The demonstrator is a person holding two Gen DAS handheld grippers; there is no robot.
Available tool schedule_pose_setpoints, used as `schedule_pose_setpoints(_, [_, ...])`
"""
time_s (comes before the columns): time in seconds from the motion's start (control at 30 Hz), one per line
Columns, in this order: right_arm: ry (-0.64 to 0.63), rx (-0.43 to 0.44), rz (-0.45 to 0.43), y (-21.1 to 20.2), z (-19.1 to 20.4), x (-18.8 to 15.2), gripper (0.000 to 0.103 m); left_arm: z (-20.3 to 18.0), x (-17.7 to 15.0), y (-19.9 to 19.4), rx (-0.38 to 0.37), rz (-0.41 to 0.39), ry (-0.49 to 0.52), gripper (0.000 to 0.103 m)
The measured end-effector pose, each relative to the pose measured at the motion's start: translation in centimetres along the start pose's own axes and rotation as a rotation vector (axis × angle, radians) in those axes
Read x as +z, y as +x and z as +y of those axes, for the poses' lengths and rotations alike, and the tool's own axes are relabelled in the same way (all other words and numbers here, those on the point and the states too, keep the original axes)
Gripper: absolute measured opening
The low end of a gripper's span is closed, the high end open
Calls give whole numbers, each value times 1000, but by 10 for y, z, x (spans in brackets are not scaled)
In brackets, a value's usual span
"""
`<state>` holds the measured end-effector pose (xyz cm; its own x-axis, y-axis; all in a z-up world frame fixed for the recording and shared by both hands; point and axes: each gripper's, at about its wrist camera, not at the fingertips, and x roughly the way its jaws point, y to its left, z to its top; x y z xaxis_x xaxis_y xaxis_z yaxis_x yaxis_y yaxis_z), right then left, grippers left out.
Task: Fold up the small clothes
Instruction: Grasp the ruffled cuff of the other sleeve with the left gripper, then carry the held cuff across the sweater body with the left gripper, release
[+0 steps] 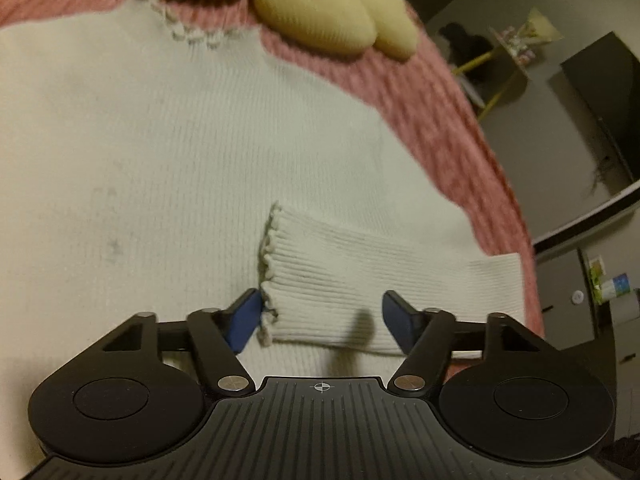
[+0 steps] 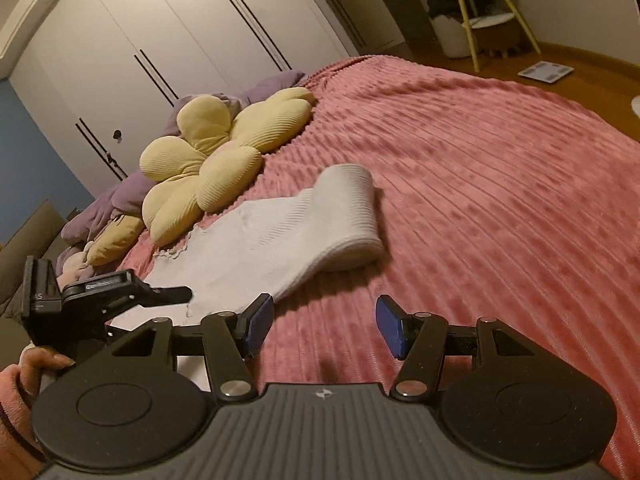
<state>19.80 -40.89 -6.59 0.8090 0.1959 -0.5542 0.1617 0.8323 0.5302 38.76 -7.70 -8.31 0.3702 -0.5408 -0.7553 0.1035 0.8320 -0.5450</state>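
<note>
White ribbed sweater point(image 1: 160, 152) lies flat on the pink bedspread point(image 1: 432, 112), its frilled cuff point(image 1: 276, 272) folded across the body and sitting just ahead of the left gripper point(image 1: 320, 316), whose jaws are spread apart around it. Right gripper point(image 2: 325, 326) hovers with jaws spread and holding nothing over bare bedspread, the sweater ahead and to their left, the yellow flower pillow point(image 2: 216, 160) beyond.

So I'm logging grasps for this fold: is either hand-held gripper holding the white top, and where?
Neither. The left hand-held gripper is open around the sleeve cuff of the white top; the right hand-held gripper is open over the pink bedspread.
</note>
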Motion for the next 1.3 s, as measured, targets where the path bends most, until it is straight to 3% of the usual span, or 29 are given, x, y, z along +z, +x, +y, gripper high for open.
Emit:
schedule_pose_setpoints(0.07, [17, 0, 0, 2, -3, -1, 57, -2, 5, 4, 20, -3, 5, 44])
schedule_pose_setpoints(0.1, [23, 4, 2, 2, -3, -2, 57, -1, 6, 5, 28, -3, 1, 24])
schedule_pose_setpoints(0.13, [28, 8, 5, 3, -3, -3, 57, 0, 8, 4, 30, -1, -9, 14])
schedule_pose_setpoints(0.37, [45, 47, 17, 9, 4, 2, 57, -11, 19, -46, 15, -175, 50, 13])
schedule_pose_setpoints(0.53, [50, 120, 33, 24, 24, 11, 57, 8, 26, -93, 110, -311, 79, 13])
schedule_pose_setpoints(0.67, [64, 203, 72, 47, 42, 17, 57, 45, 29, -124, 211, -377, 14, 13])
schedule_pose_setpoints(0.83, [82, 225, 147, 79, 58, 15, 57, 90, 25, -146, 330, -398, -40, 13])
schedule_pose_setpoints(0.93, [92, 212, 160, 92, 60, 15, 56, 104, 23, -147, 332, -384, -68, 13])
schedule_pose_setpoints(1.1, [205, 228, 200, 116, 54, 19, 42, 113, 18, -147, 288, -384, -101, 13])
schedule_pose_setpoints(1.3, [171, 109, 211, 140, 66, 16, 22, 111, 15, -153, 268, -408, -87, 13])
